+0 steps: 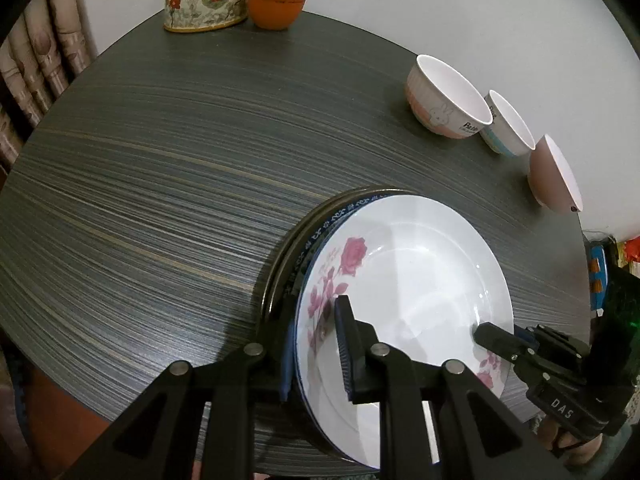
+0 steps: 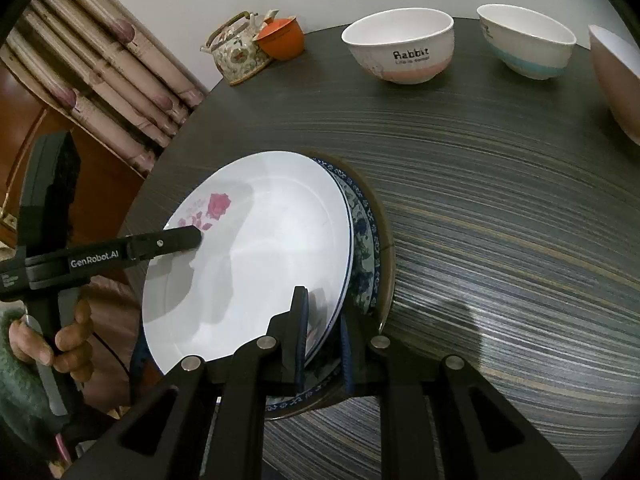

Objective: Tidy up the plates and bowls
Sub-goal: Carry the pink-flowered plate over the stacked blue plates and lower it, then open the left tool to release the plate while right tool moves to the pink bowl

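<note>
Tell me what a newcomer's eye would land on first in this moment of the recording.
First, the white rose plate, topping a stack of plates at the near edge of the dark striped table, with the left tongs and the right tongs both clamped over the stack's rim from opposite sides. Next, three bowls in a row along the far edge, led by the Rabbit bowl. Last, the floral teapot and orange lidded cup stand together farther off.

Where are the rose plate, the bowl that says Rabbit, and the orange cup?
rose plate (image 2: 256, 248), right wrist view, bare white centre.
Rabbit bowl (image 2: 400, 56), right wrist view, outer wall.
orange cup (image 1: 276, 6), left wrist view, its side.
</note>
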